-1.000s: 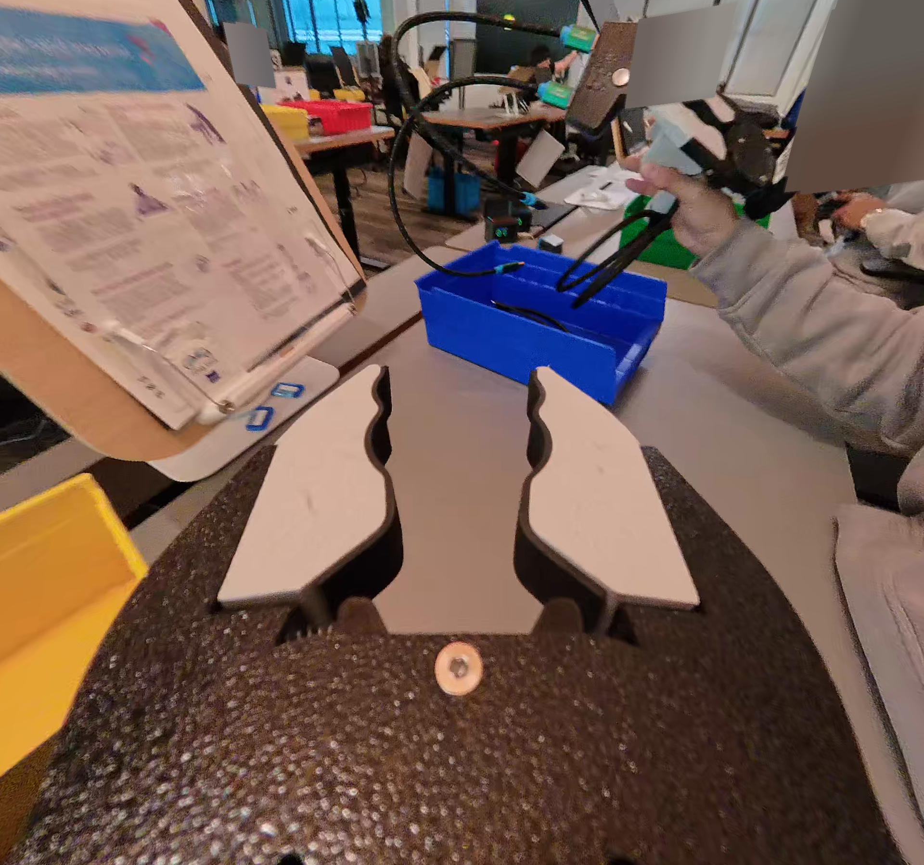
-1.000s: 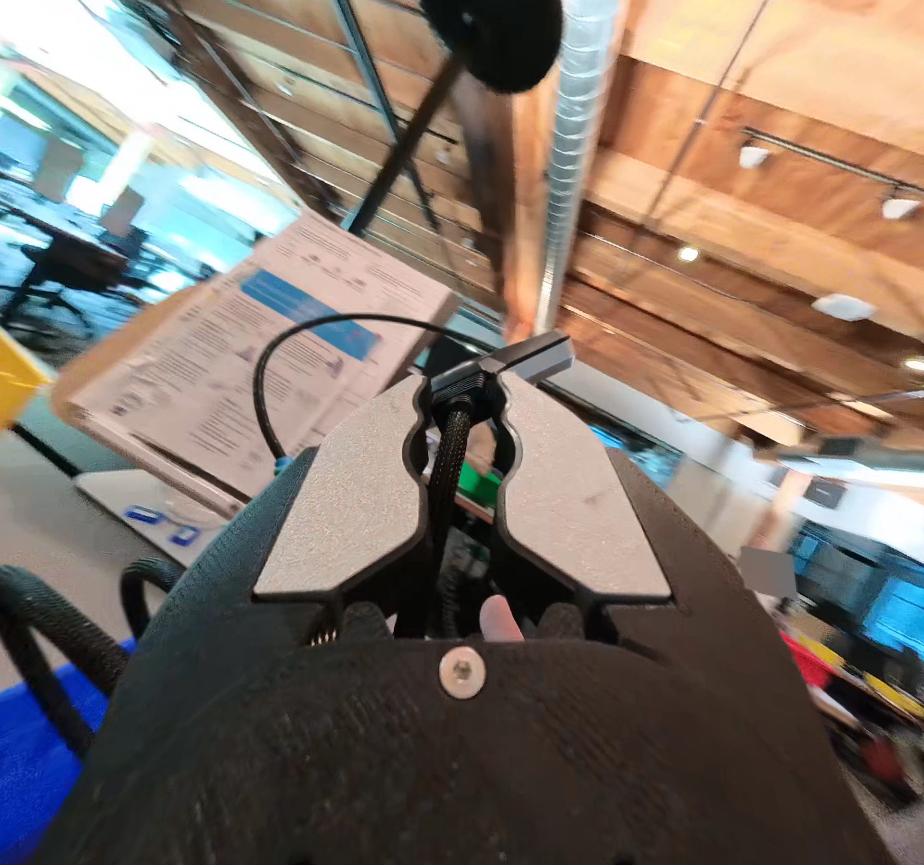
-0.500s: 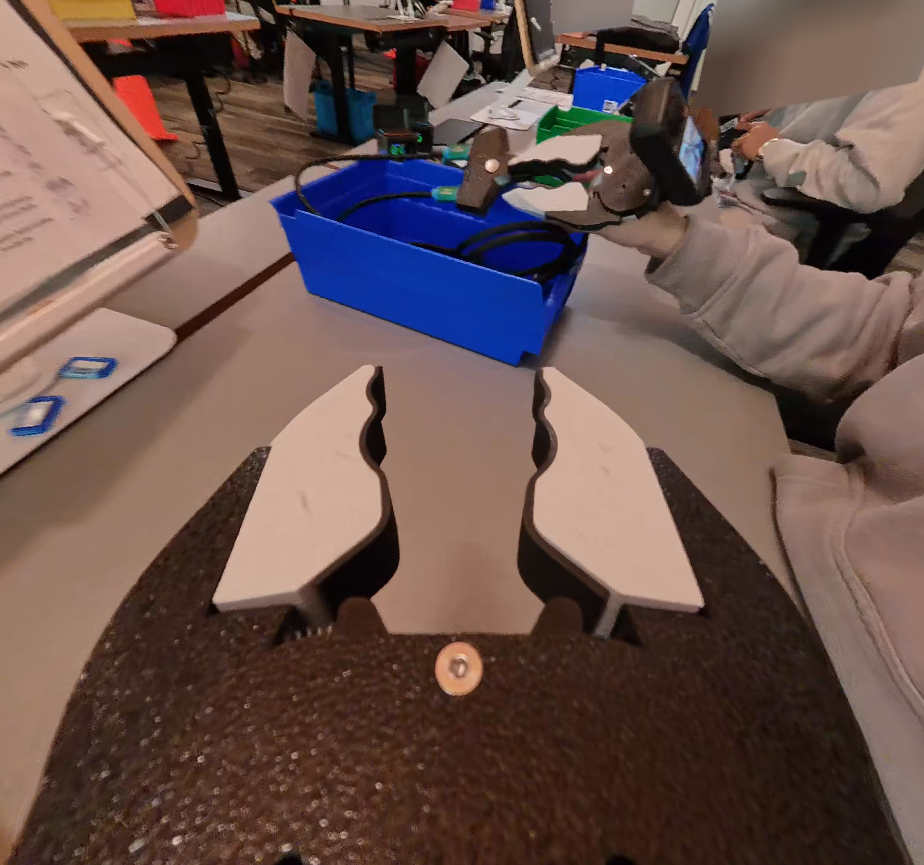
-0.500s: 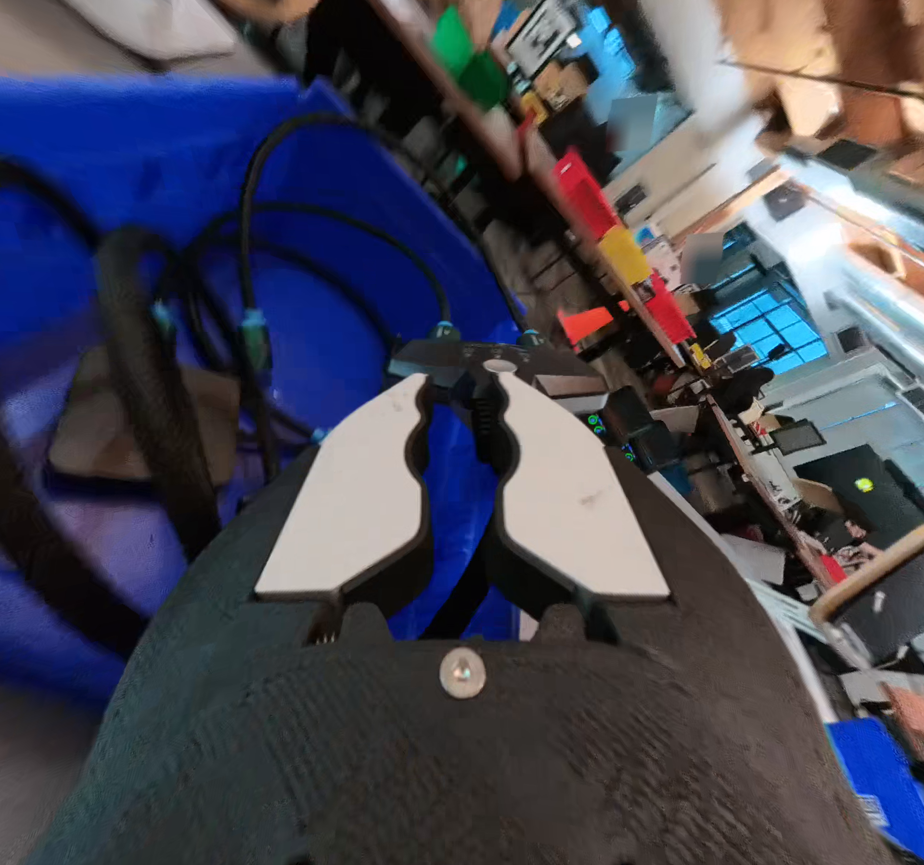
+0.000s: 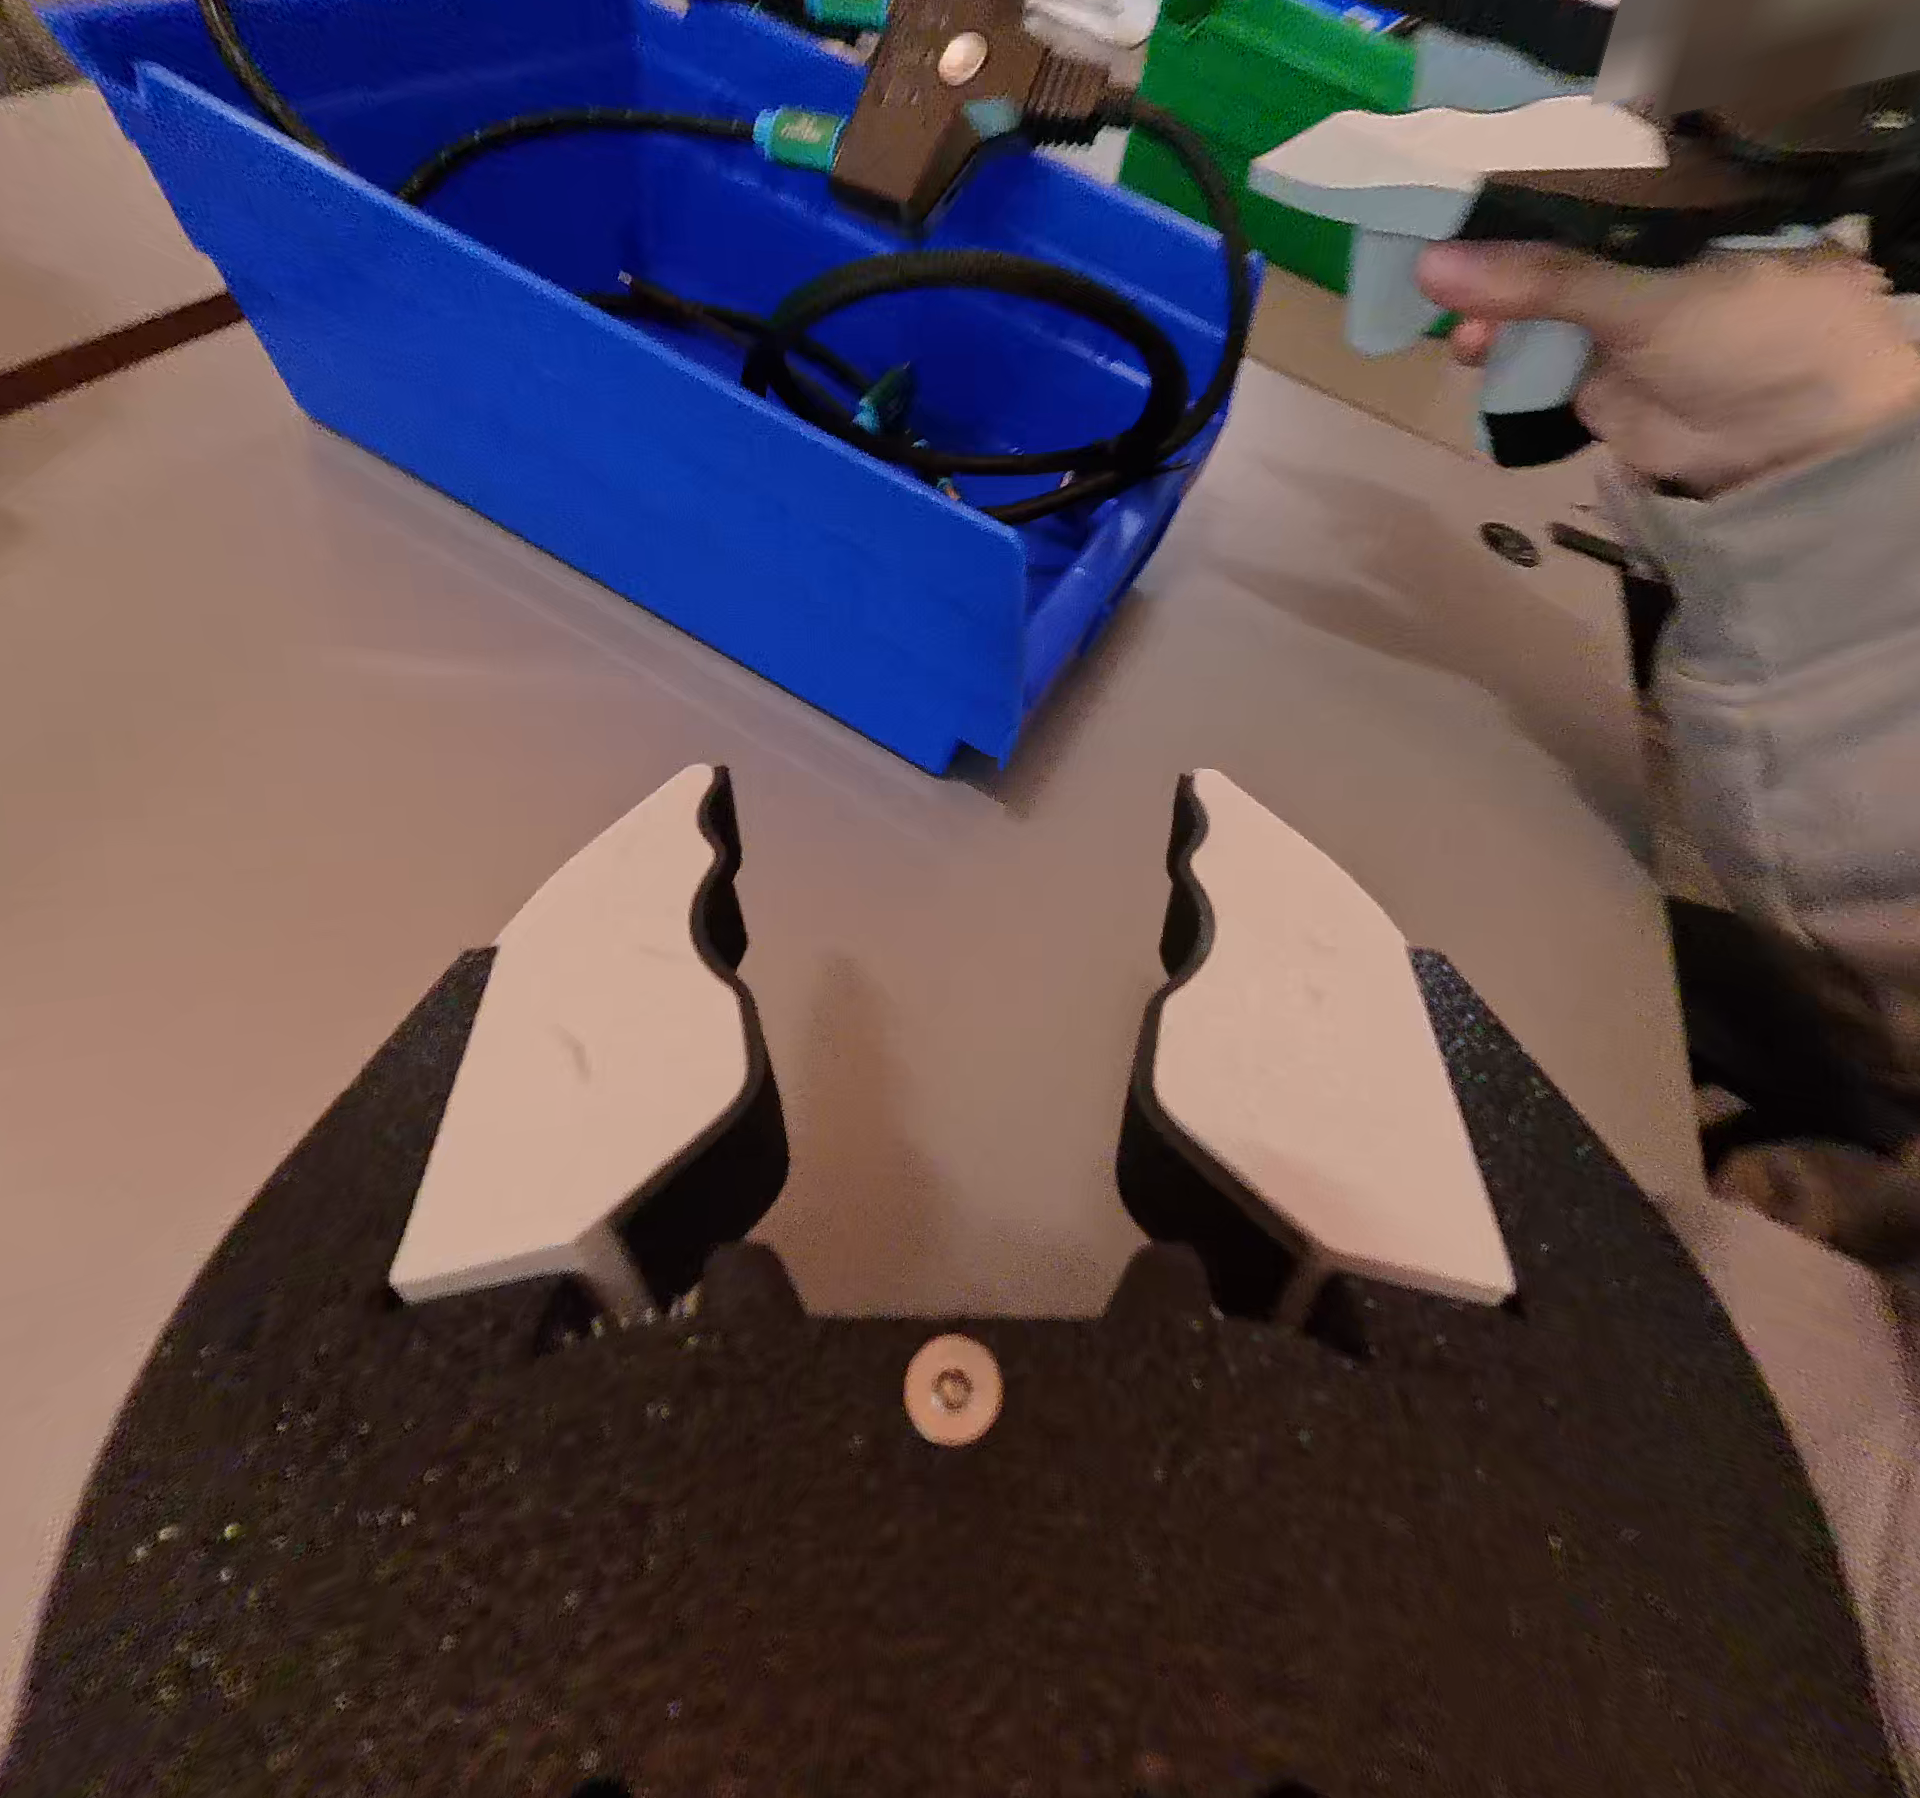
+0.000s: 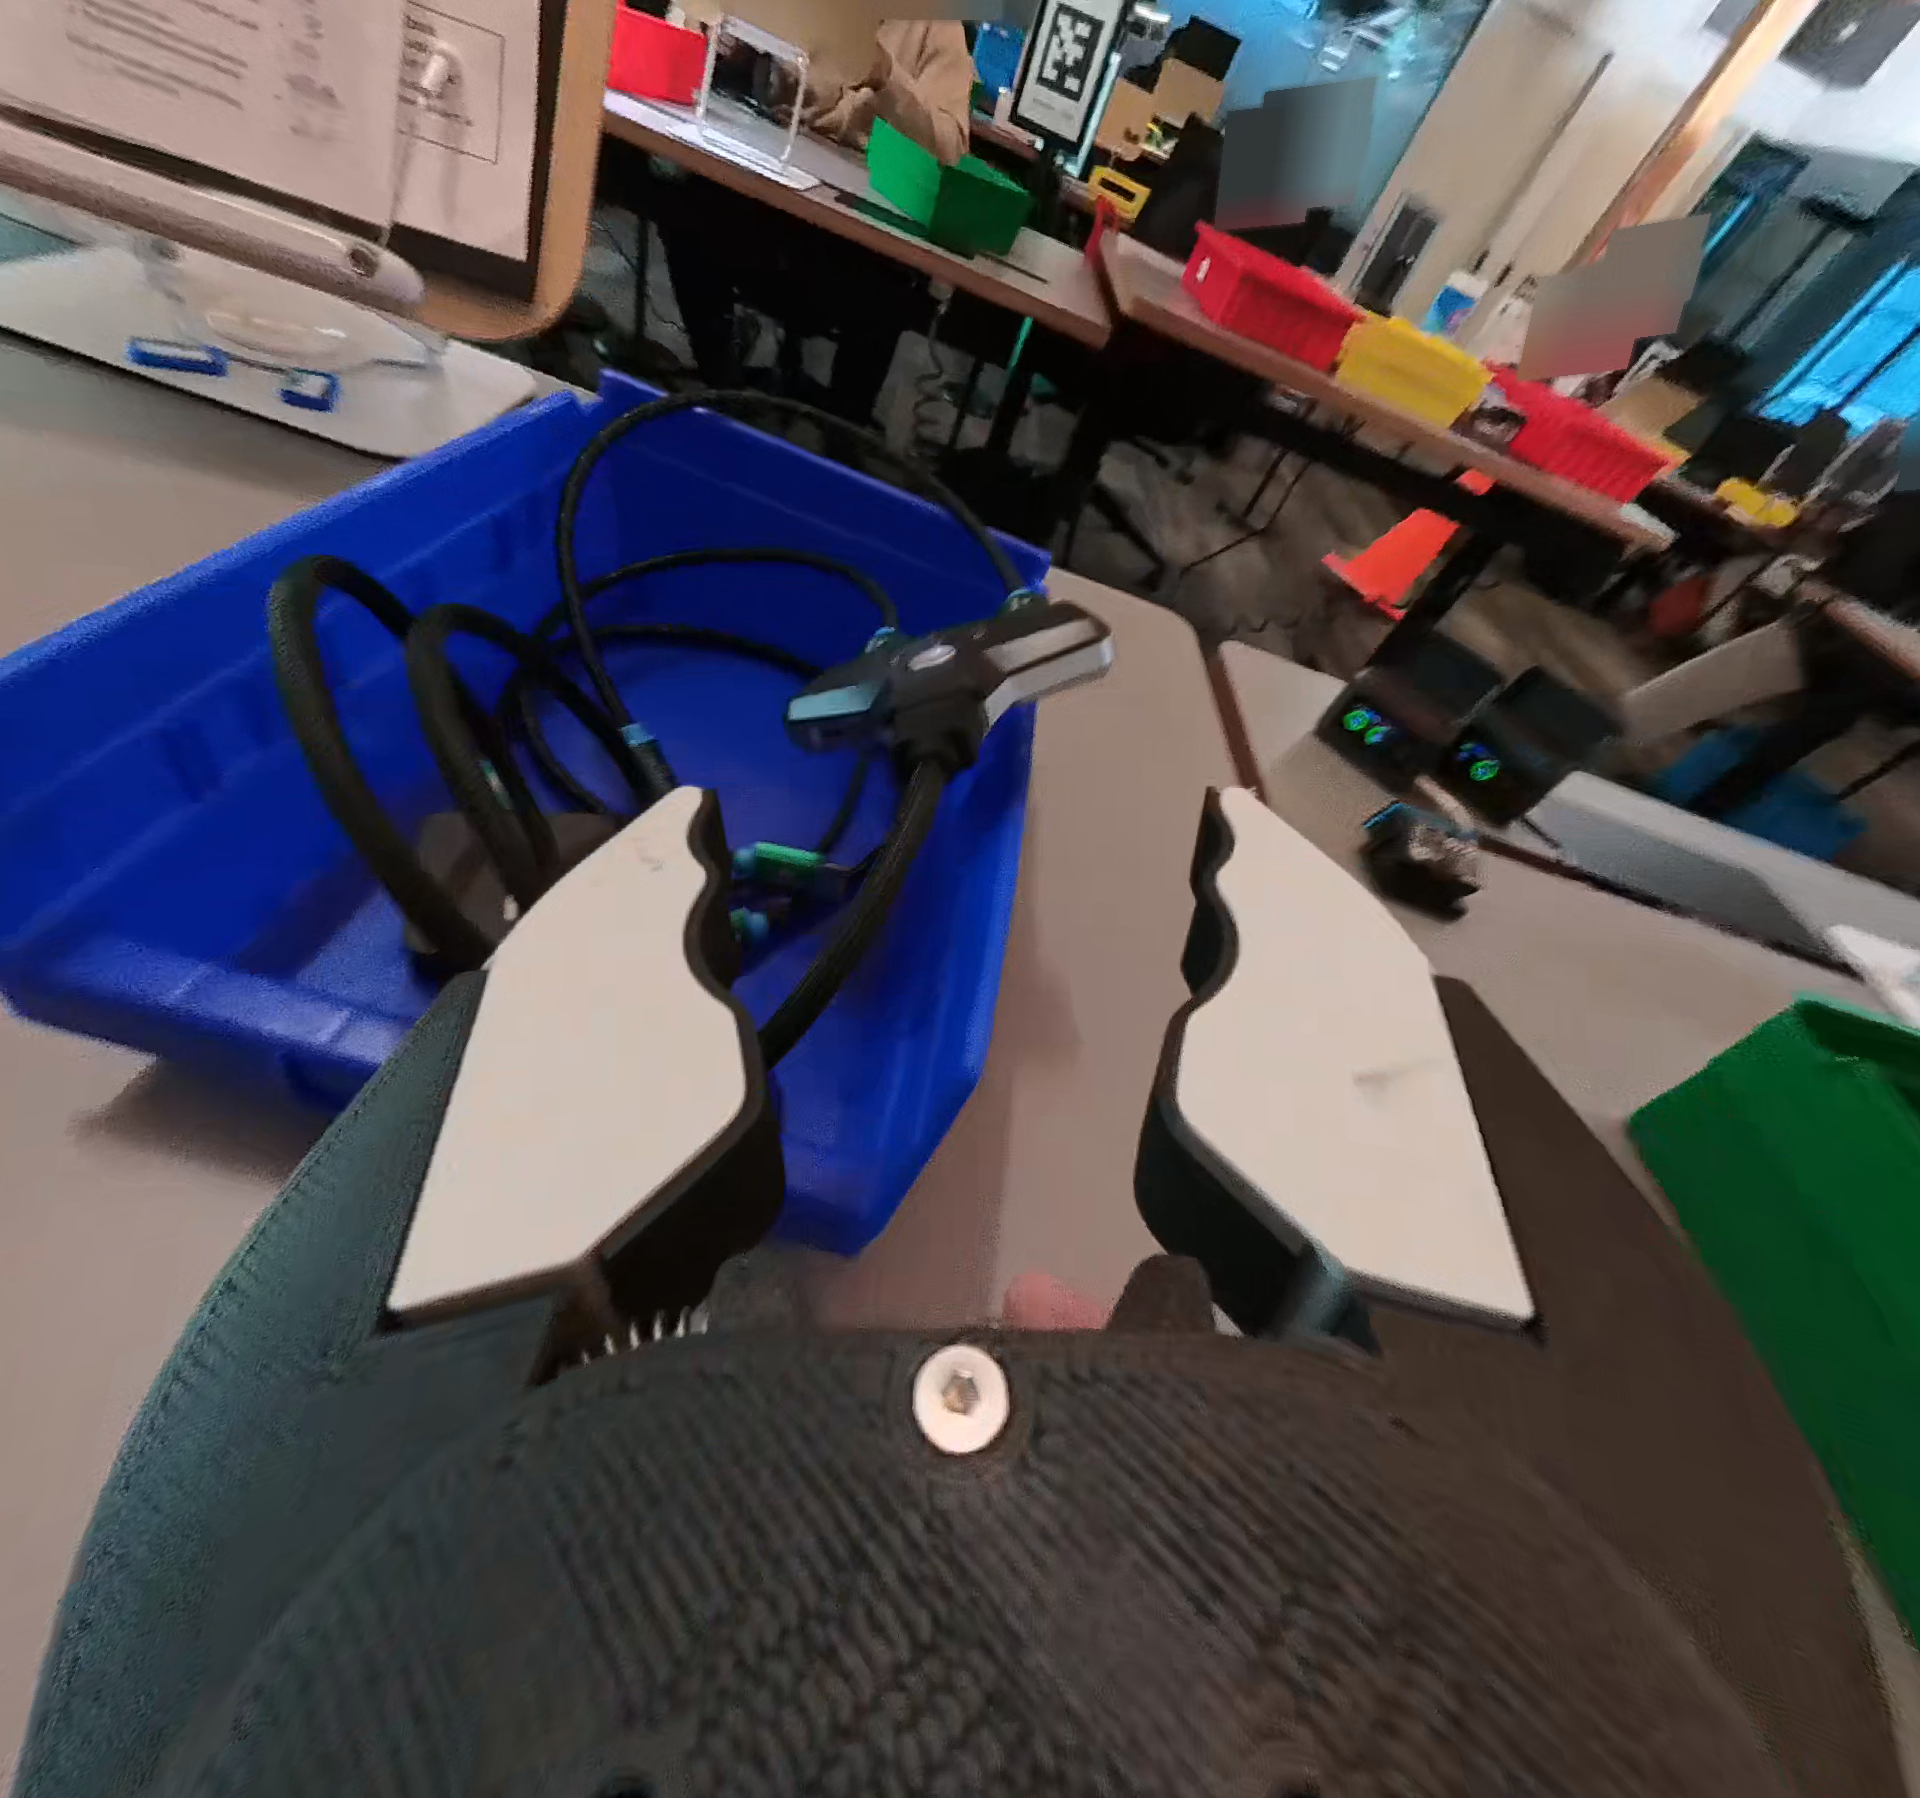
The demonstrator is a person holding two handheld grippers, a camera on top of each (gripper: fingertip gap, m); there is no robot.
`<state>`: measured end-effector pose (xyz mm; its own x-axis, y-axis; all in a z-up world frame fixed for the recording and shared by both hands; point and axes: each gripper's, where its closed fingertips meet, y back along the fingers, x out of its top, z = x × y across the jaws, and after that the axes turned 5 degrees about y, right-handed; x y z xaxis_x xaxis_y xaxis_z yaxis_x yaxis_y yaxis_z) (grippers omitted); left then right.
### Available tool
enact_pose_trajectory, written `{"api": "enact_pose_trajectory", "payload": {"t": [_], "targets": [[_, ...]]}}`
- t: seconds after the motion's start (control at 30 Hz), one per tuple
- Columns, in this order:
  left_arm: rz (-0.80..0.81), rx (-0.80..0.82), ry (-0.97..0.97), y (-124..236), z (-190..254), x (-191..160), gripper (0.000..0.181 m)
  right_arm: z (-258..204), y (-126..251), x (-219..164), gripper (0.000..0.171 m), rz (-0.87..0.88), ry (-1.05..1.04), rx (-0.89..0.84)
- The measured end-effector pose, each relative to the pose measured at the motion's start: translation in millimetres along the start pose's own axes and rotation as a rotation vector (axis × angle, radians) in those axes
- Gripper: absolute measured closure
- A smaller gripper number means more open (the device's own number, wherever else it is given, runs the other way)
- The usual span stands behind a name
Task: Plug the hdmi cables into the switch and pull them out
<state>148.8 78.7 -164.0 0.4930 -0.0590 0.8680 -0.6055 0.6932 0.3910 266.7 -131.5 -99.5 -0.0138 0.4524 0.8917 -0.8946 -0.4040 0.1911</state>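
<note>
A dark T-shaped HDMI switch (image 6: 945, 678) hangs at the right rim of the blue bin (image 6: 208, 709); I cannot tell if it rests on the rim. Two black cables with teal plugs (image 5: 795, 130) sit in its ports, and its own thick braided lead drops into the bin. More black cables (image 5: 987, 377) lie coiled inside. My right gripper (image 6: 956, 813) is open and empty just behind the switch; one of its fingers (image 5: 1434, 159) shows in the left wrist view. My left gripper (image 5: 956, 792) is open and empty over the table, short of the bin (image 5: 623, 460).
A green bin (image 6: 1818, 1229) stands right of the right gripper, also in the left wrist view (image 5: 1247, 86). A paper stand (image 6: 260, 86) is behind the blue bin. A small black device (image 6: 1423, 855) lies farther off. A grey sleeve (image 5: 1787, 657) is at the right.
My right gripper swung down from high up to the bin and opened, letting go of the switch's lead. My left gripper tipped down towards the bin and opened wider.
</note>
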Motion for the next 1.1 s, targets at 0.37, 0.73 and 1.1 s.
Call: {"api": "enact_pose_trajectory", "payload": {"t": [0.37, 0.73, 1.1], "targets": [[-0.020, 0.474, -0.006, -102, -26, 23, 0.090, 17, 34, 4, 0.086, 0.236, -0.161, -0.148], [0.074, 0.655, -0.081, -33, -83, 20, 0.176, -21, 44, 36, 0.090, 0.279, -0.109, 0.021], [0.162, 0.789, -0.053, 134, -66, -56, 0.178, -206, 55, 192, 0.081, 0.425, -0.275, 0.759]]}}
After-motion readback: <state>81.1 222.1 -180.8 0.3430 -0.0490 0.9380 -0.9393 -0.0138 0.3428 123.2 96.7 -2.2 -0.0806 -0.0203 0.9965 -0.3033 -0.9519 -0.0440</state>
